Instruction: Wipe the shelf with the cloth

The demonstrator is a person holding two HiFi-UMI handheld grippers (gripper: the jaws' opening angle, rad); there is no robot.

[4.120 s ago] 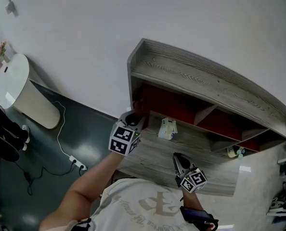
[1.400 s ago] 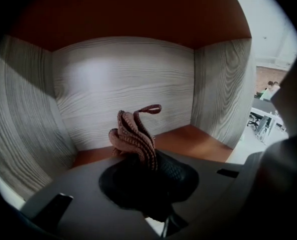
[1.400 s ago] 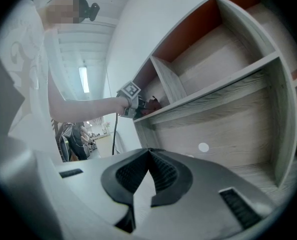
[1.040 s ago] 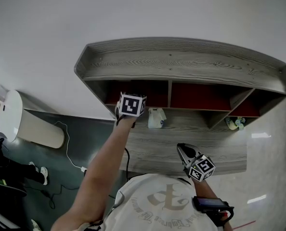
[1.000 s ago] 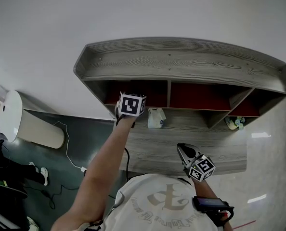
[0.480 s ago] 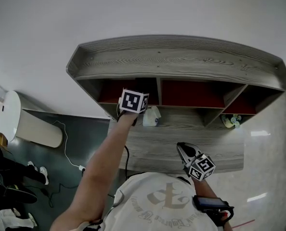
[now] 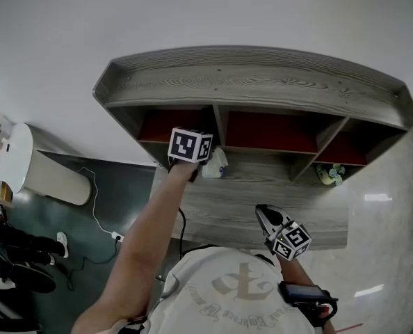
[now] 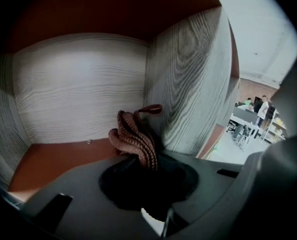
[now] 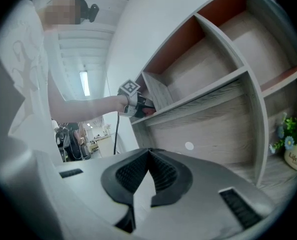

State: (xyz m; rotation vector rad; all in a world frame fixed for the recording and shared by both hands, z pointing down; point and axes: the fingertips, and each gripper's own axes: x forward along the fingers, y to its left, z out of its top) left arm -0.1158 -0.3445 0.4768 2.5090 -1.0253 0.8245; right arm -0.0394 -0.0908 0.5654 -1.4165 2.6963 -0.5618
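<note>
A grey wooden shelf unit (image 7: 248, 82) with red-lined compartments stands against the white wall. My left gripper (image 7: 190, 143) reaches into the left compartment, its marker cube facing up. In the left gripper view it (image 8: 138, 156) is shut on a bunched brown cloth (image 8: 134, 136), which rests on the red compartment floor (image 8: 53, 159) right beside the wooden divider (image 8: 188, 79). My right gripper (image 7: 268, 220) hangs low near my body over the lower board. Its jaws (image 9: 149, 155) are shut with nothing between them.
A small white object (image 7: 215, 164) stands on the lower board (image 7: 262, 200) just right of my left gripper. A little potted plant (image 7: 329, 174) sits in the lower right nook. A white cylindrical bin (image 7: 15, 162) and a cable with power strip (image 7: 116, 236) lie on the floor at left.
My left gripper with the cloth has slid rightward inside the left compartment, ending close to the divider. The right gripper has stayed in place.
</note>
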